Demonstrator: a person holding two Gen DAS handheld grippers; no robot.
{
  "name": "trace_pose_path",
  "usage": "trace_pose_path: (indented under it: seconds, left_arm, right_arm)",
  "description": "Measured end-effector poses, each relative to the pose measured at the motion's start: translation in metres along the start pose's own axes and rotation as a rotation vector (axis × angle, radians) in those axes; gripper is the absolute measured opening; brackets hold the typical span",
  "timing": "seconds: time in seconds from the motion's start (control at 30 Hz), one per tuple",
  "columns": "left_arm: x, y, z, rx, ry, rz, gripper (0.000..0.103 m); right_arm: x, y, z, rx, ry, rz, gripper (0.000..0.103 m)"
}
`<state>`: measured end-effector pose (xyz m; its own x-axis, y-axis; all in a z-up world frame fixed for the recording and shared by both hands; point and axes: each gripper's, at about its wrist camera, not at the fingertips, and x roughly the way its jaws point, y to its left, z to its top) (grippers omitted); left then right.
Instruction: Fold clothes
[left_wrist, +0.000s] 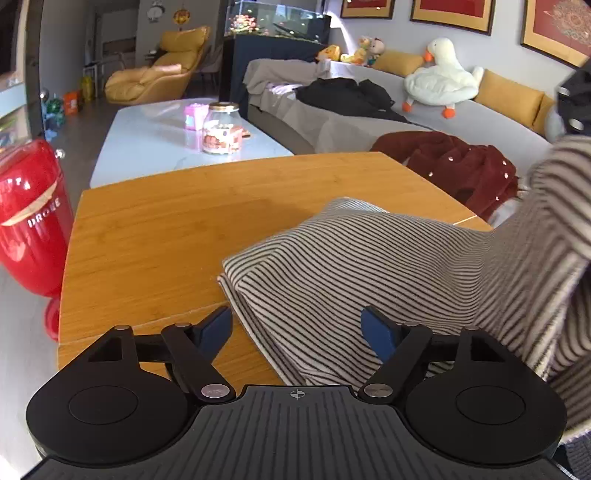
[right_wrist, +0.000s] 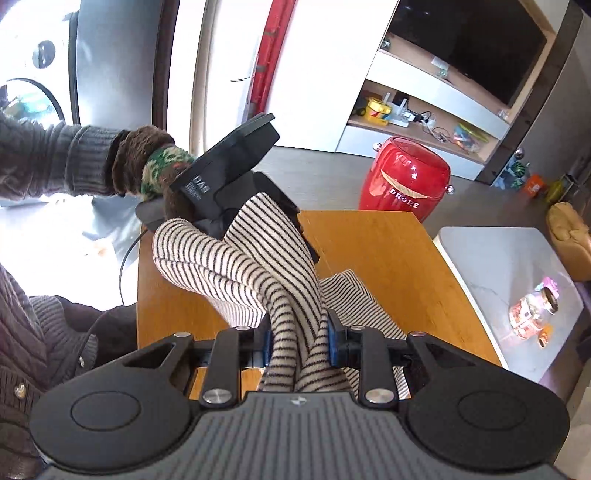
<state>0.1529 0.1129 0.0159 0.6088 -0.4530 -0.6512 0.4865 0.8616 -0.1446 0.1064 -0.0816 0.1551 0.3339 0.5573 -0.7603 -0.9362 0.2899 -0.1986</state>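
- Orange bamboo tabletop (left_wrist: 166, 229), black-and-cream striped knit garment (left_wrist: 332, 266) heaped toward 4 o'clock.
- Right gripper (right_wrist: 298, 341) pinching bunched striped cloth; left gripper (left_wrist: 299, 328) spread wide, holding nothing.
- Likely risk: one-sided lift dragging folded layers askew.

A red bin (left_wrist: 31, 218) stands beside the wooden table (left_wrist: 177, 221); a jar (left_wrist: 221, 128), perhaps of snacks, sits beyond.

Left tongs (right_wrist: 236, 192) half-hidden behind striped garment (right_wrist: 258, 266)
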Motion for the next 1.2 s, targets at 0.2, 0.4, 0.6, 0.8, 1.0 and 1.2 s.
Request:
trace_pose_path:
  seconds: [0.2, 0.4, 0.6, 0.8, 1.0, 1.2]
  left_arm:
    - [0.005, 0.046, -0.011, -0.158, 0.054, 0.005, 0.066]
    - [-0.031, 0.073, -0.011, -0.220, -0.012, 0.056, 0.079]
    - [-0.043, 0.093, 0.016, -0.248, -0.114, 0.043, 0.088]
    - [0.002, 0.082, 0.056, -0.154, -0.130, -0.094, 0.080]
    - [0.049, 0.039, 0.053, -0.013, 0.003, -0.181, 0.070]
    - [0.053, 0.024, 0.020, 0.077, 0.076, -0.228, 0.069]
  right_arm:
    - [0.098, -0.081, -0.012, 0.156, 0.008, 0.164, 0.030]
    - [0.097, -0.102, -0.023, 0.263, -0.064, 0.065, 0.028]
    - [0.036, -0.069, -0.017, 0.252, -0.135, 0.082, 0.023]
    - [0.022, -0.023, -0.023, 0.246, -0.066, 0.137, 0.022]
    - [-0.027, 0.007, -0.021, 0.208, -0.083, 0.134, 0.022]
    - [-0.046, -0.044, -0.004, 0.217, -0.190, 0.135, 0.022]
